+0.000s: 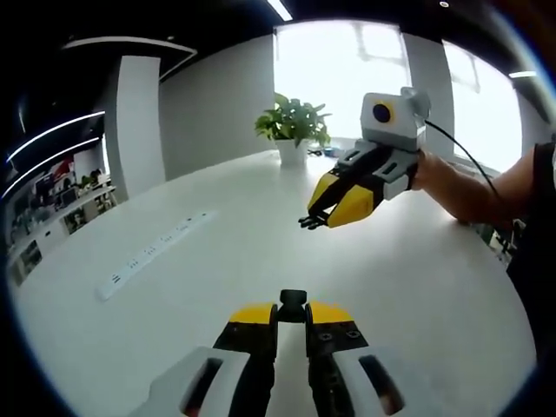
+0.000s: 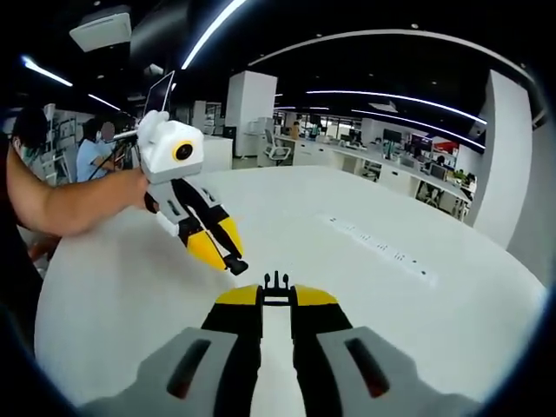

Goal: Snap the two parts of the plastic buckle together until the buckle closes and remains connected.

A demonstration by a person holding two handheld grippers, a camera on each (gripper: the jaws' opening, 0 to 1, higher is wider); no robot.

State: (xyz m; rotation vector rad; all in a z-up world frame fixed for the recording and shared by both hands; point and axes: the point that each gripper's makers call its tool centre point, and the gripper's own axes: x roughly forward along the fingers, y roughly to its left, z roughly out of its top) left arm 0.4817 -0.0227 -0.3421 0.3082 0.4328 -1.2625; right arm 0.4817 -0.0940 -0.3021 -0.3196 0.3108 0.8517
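My left gripper rises from the bottom of the left gripper view, shut on a small black buckle part that pokes out past its yellow tips. Above and to the right, over the white table, my right gripper is shut on the pronged black buckle part. In the right gripper view my right gripper pinches that pronged part, prongs pointing away. The left gripper comes in from the left with its black part at the tip. The two parts are apart.
A white power strip lies on the table's left side and appears again in the right gripper view. A potted plant stands at the far edge. A person's forearm holds the right gripper. People sit in the background.
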